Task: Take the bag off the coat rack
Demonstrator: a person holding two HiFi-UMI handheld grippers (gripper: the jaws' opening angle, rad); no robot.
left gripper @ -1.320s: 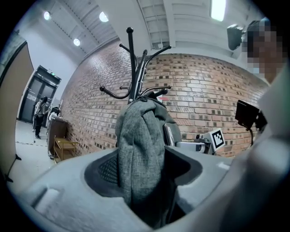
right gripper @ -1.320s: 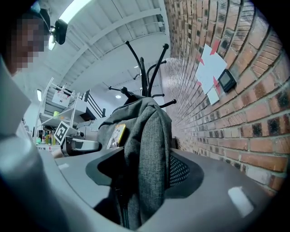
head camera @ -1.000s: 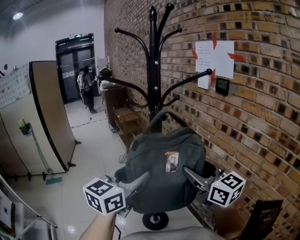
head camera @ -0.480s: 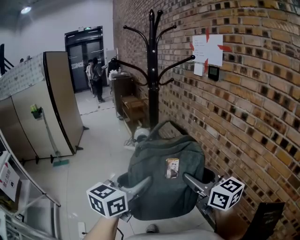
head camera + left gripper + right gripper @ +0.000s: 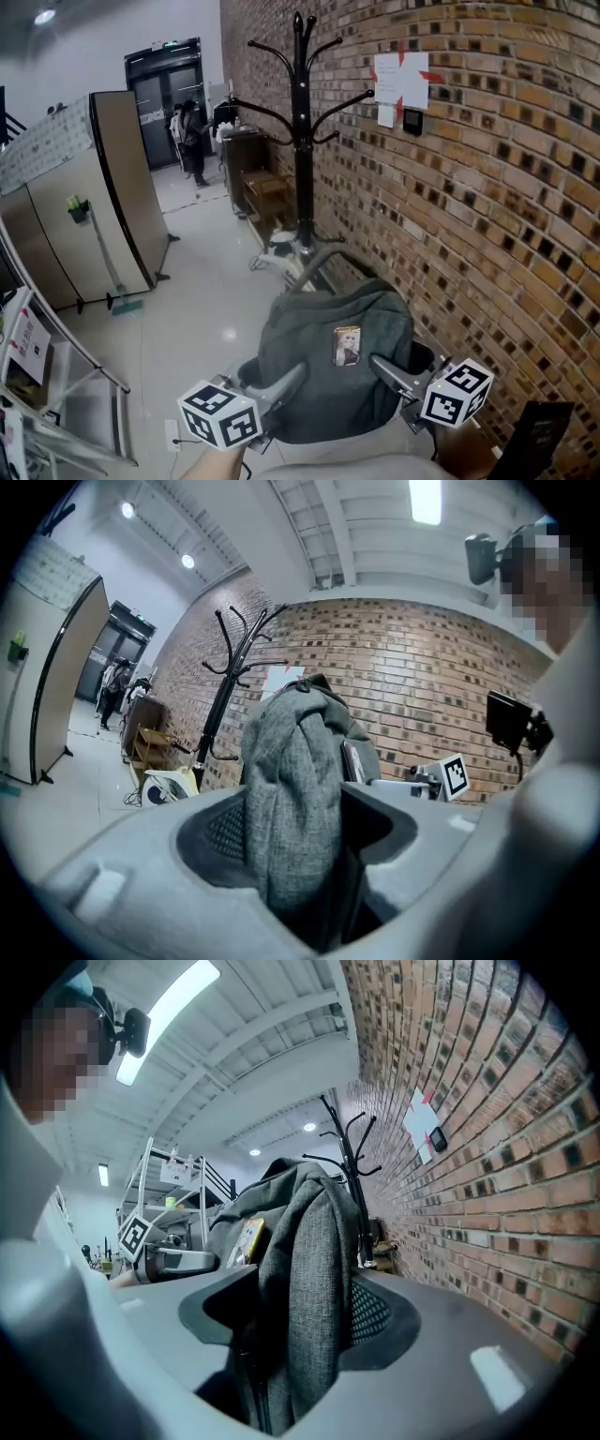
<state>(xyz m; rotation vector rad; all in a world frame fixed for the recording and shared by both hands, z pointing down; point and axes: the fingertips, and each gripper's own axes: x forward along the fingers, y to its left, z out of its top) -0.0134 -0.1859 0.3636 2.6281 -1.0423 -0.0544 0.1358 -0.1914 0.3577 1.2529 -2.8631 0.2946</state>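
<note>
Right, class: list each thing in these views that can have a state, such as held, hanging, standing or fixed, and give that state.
grey backpack: off the hooks, upright, held at both sides.
coat rack: upright by the brick wall, hooks bare.
left gripper: jaws shut on the grey backpack's fabric.
right gripper: jaws shut on the grey backpack's fabric.
paper notice: taped to the brick wall.

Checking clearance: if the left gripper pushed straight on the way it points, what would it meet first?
The grey bag: the left gripper is shut on its fabric, so there is no gap ahead. Past the bag, the line seems to run toward the brick wall, though depth is unclear.
</note>
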